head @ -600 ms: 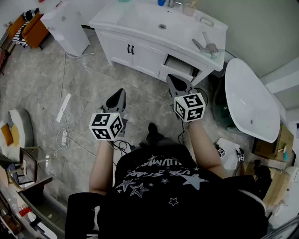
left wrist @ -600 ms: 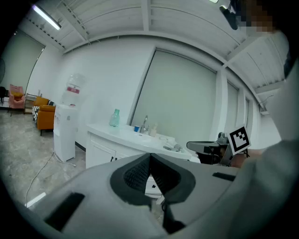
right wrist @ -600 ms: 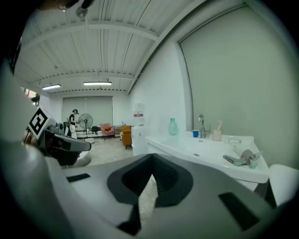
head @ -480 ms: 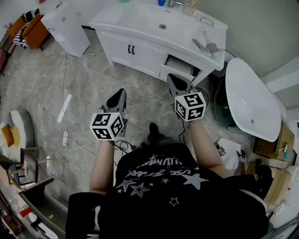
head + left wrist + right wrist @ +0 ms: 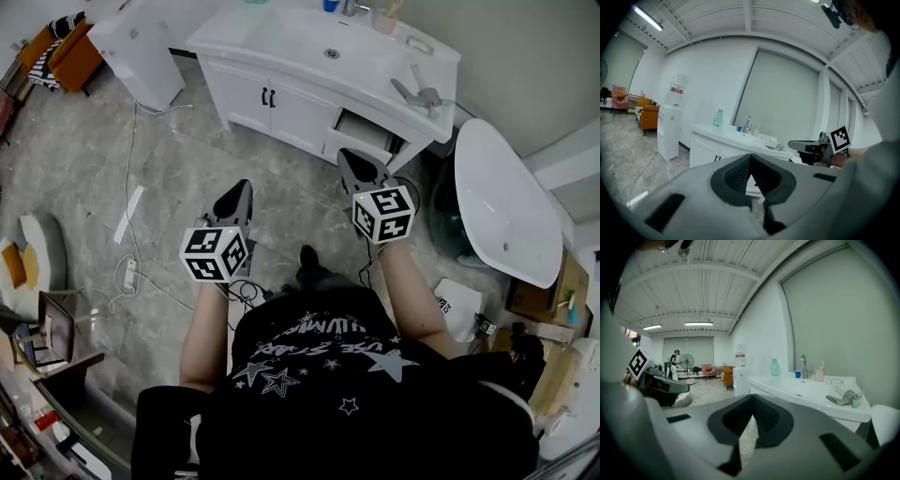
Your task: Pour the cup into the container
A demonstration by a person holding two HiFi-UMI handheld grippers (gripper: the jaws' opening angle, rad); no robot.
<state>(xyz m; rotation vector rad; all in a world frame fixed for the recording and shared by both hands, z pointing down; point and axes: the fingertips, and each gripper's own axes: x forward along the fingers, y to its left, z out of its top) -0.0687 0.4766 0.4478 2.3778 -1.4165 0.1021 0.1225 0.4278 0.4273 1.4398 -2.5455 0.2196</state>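
Note:
A small blue cup [image 5: 331,5] stands at the back of the white vanity [image 5: 281,42], next to the tap; it also shows as the blue cup [image 5: 798,374] in the right gripper view. A beige container [image 5: 818,375] stands just right of the tap. My left gripper [image 5: 241,192] and right gripper [image 5: 349,161] hover over the floor in front of the vanity, well short of it. Both are shut with nothing between the pads, as the left gripper [image 5: 751,159] and right gripper [image 5: 752,401] show in their own views.
A green bottle [image 5: 775,367] and a hair dryer [image 5: 417,92] lie on the vanity top, and a drawer [image 5: 366,136] stands open below. A water dispenser [image 5: 141,52] is at the left, a white tub [image 5: 506,202] at the right. Cables [image 5: 127,272] run over the floor.
The head view has shifted slightly, so the vanity sits a touch lower and further right. Both grippers keep their places and stay shut.

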